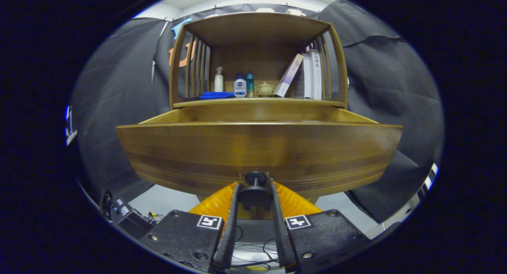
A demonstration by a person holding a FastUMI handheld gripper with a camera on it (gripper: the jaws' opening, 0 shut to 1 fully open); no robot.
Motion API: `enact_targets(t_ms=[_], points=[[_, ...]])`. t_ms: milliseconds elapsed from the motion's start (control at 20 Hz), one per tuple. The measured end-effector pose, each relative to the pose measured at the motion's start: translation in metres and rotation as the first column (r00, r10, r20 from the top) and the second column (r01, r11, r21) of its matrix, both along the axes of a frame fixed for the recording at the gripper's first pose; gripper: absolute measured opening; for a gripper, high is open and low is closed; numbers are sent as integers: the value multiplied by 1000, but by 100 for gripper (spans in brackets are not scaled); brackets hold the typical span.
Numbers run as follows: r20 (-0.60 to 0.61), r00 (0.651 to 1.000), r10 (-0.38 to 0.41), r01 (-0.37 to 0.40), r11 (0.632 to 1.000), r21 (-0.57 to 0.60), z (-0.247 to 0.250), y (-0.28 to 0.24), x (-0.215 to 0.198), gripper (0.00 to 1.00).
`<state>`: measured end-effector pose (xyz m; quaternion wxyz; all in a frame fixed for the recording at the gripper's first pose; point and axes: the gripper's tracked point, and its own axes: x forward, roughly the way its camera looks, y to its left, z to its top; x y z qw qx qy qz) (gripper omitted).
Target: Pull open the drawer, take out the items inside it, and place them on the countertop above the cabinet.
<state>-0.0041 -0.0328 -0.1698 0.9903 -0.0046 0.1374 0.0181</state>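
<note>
A wooden cabinet stands ahead with its drawer (257, 147) pulled out toward me; the wide drawer front looms just beyond the fingers. A small black knob (256, 178) sticks out of the lower middle of that front. My gripper (255, 189) is shut on the knob, one finger pressing on each side of it. The drawer's inside is hidden behind its front panel. Above the drawer runs the countertop (257, 103), a wooden shelf surface.
On the countertop stand a white spray bottle (218, 80), a lotion bottle (240, 86), a teal bottle (250, 84), a small clay pot (264, 89), a blue cloth (216, 95) and leaning books (305, 74). Cables and a black box (126, 214) lie on the floor below.
</note>
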Motion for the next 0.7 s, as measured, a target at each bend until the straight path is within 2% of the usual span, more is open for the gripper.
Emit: enact_targets(t_ms=[250,500,700], points=[[-11,1000,-28,29,999,35,7,-17,-18,100],[8,999,-47,46,995,83,65,-40,-30,100],[-49,995,-84,93,975,201,116,-56,-17,100]])
